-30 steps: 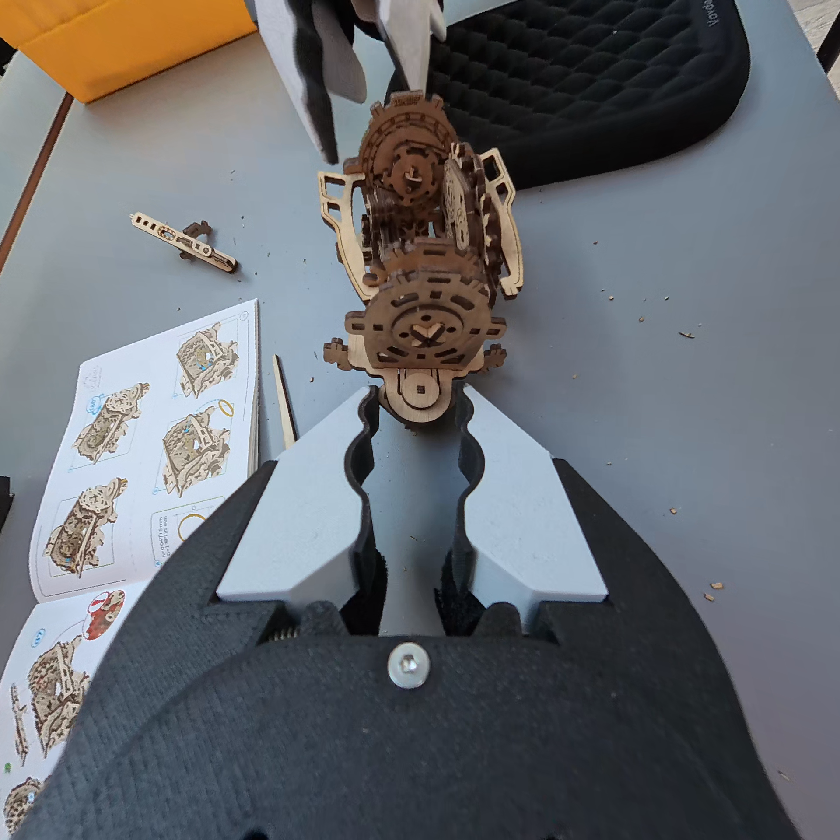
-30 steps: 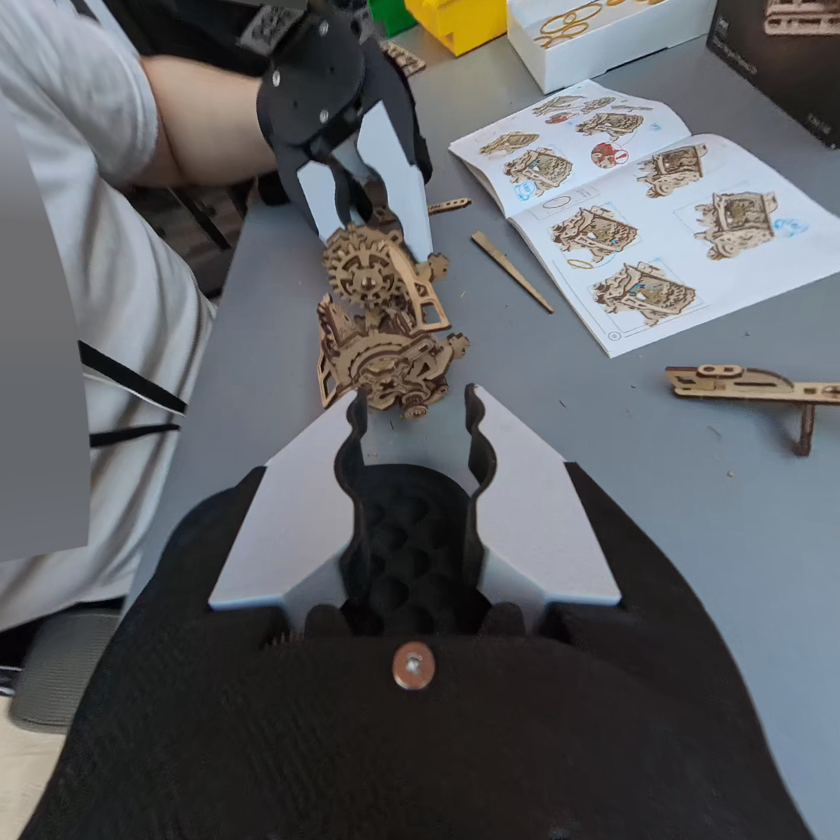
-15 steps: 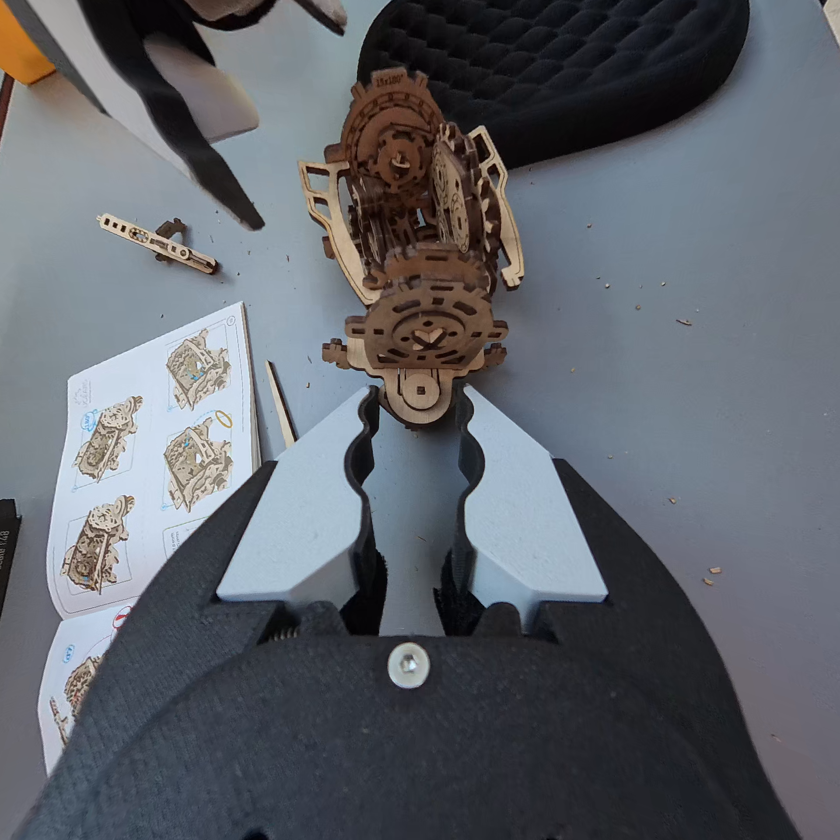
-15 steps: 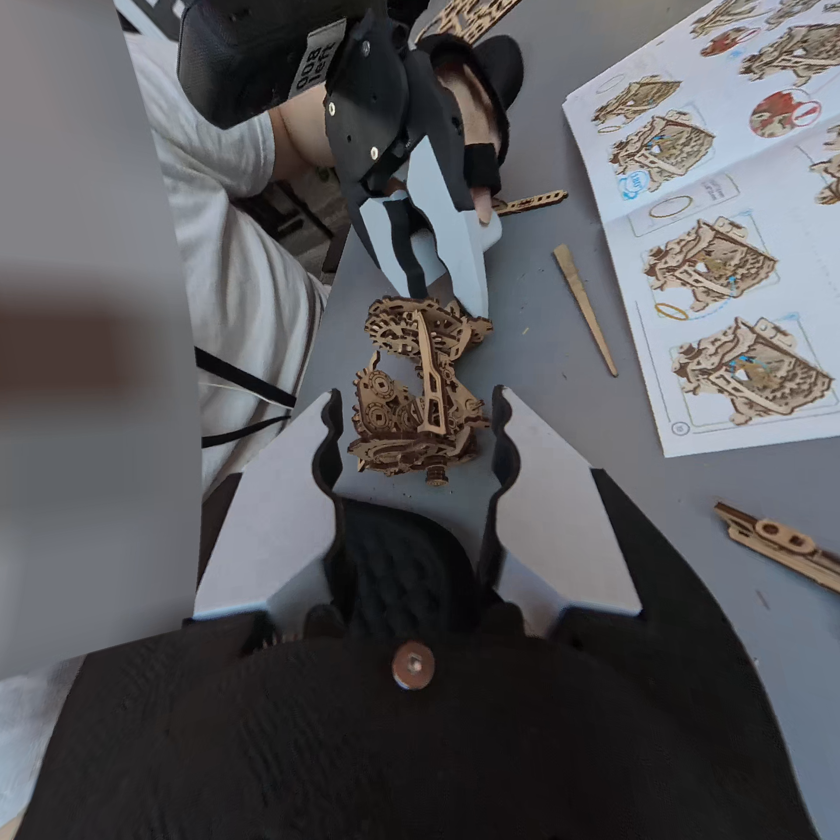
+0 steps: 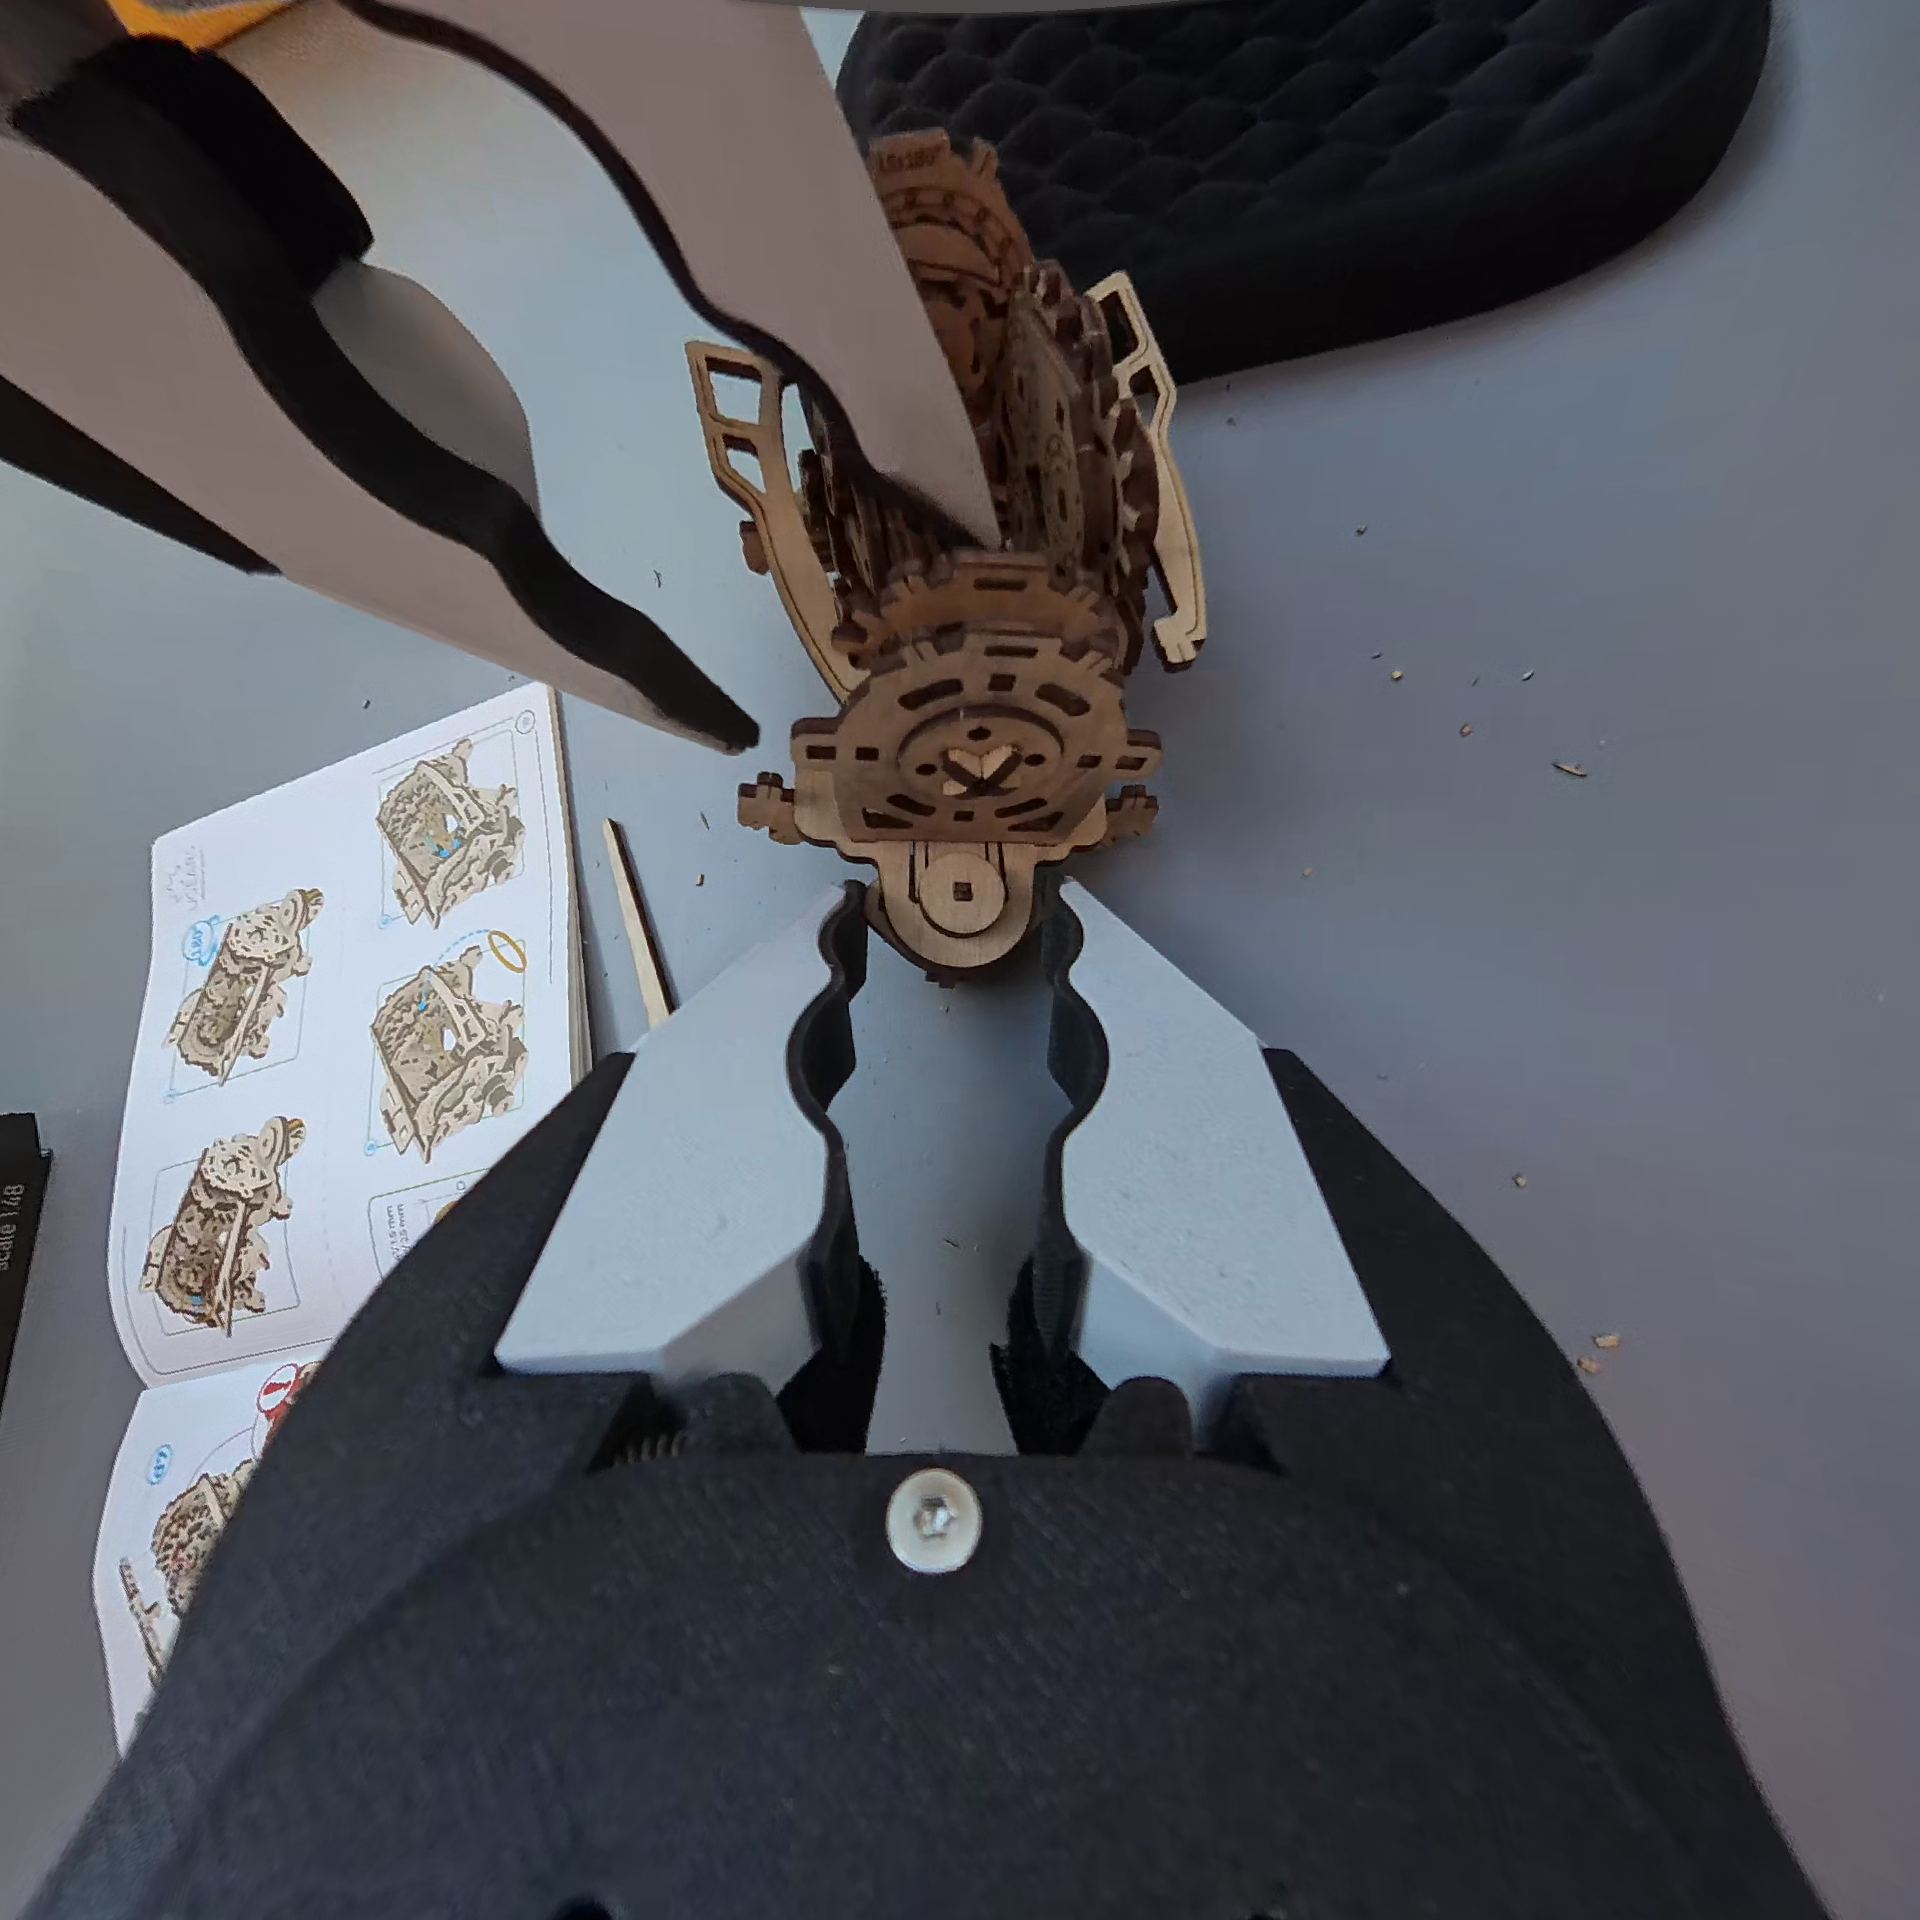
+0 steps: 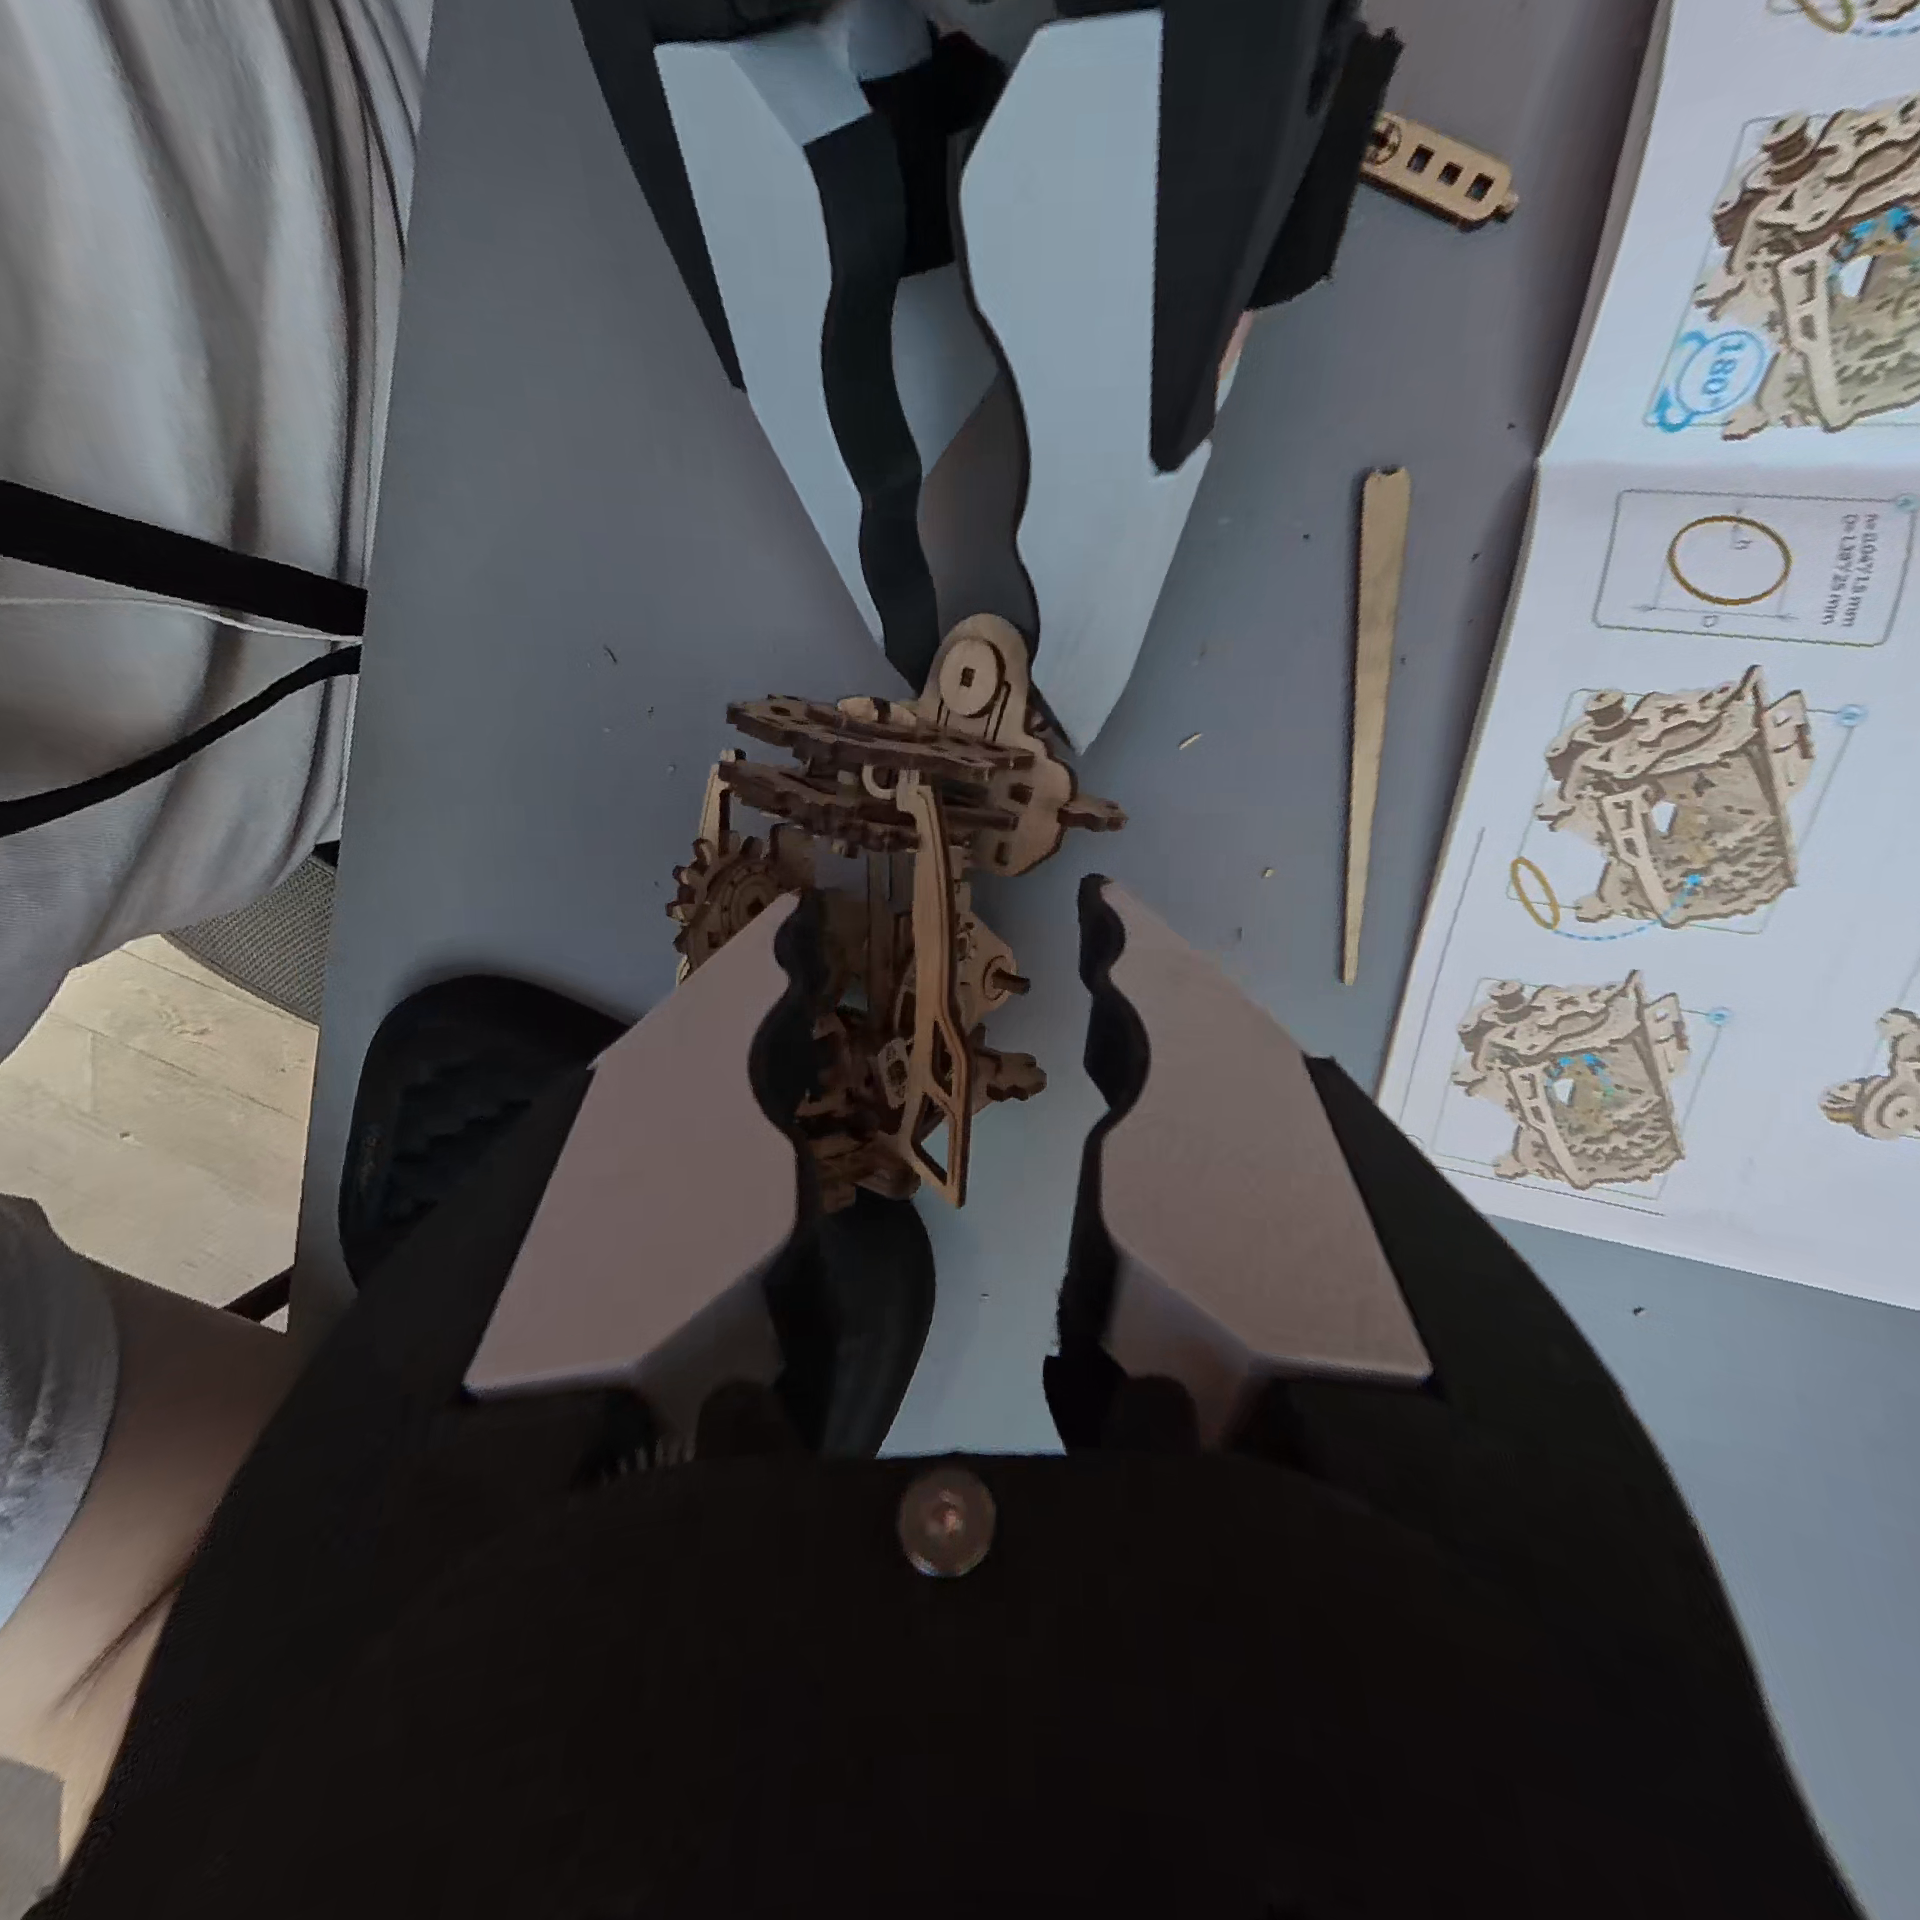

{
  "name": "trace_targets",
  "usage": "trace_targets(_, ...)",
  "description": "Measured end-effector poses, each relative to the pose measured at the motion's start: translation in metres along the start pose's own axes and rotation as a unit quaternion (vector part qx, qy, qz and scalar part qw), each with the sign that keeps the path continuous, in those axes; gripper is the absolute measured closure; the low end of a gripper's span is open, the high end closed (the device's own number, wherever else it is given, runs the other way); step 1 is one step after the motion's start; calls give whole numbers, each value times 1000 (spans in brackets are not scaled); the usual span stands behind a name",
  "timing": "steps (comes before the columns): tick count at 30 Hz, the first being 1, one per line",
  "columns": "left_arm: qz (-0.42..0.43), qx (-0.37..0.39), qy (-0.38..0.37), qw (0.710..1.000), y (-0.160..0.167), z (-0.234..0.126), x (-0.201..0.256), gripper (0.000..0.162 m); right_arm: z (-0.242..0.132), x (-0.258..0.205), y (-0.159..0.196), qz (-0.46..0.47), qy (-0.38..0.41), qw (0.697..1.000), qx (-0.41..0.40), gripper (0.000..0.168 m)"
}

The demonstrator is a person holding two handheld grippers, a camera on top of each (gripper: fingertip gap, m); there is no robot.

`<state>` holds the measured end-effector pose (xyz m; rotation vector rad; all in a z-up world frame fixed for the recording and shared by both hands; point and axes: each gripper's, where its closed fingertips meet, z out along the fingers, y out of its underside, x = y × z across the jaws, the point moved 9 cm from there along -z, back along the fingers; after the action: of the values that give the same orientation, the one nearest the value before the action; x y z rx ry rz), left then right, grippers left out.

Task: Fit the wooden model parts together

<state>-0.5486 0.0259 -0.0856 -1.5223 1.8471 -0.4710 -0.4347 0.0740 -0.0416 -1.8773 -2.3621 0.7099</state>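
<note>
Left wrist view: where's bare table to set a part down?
Free: grey table right of the wooden model, below the black cushion, only crumbs. Crowded: left side, with the instruction booklet, wooden stick and right gripper.

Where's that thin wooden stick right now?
The wooden stick lies flat on the grey table, between the wooden model and the instruction booklet, right of centre in the right wrist view.

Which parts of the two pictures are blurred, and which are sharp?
Left wrist view: the wooden model is sharp; the right claw entering from above is soft. Right wrist view: the grey sleeve at the left edge is smeared; the model is sharp.
</note>
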Motion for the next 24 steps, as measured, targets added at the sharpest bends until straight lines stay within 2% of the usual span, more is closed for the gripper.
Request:
trace_targets(6, -4, 3, -3, 1000, -2, 2, 1, 130, 10, 5, 6, 26, -71, 997, -21, 116)
trace_targets(12, -5, 2, -5, 1000, -3, 3, 2, 130, 16, 21, 10, 59, -200, 978, -5, 117)
trace_targets(16, -4, 8, -11, 1000, -2, 3, 3, 130, 18, 19, 17, 41, -214, 976, -5, 128)
trace_targets(18, -9, 12, -12, 1000, -2, 3, 3, 130, 18, 21, 18, 40, -207, 978, -4, 142)
trace_targets(24, -13, 26, -19, 999, -1, 5, 5, 130, 17, 25, 20, 54, -220, 974, 14, 142)
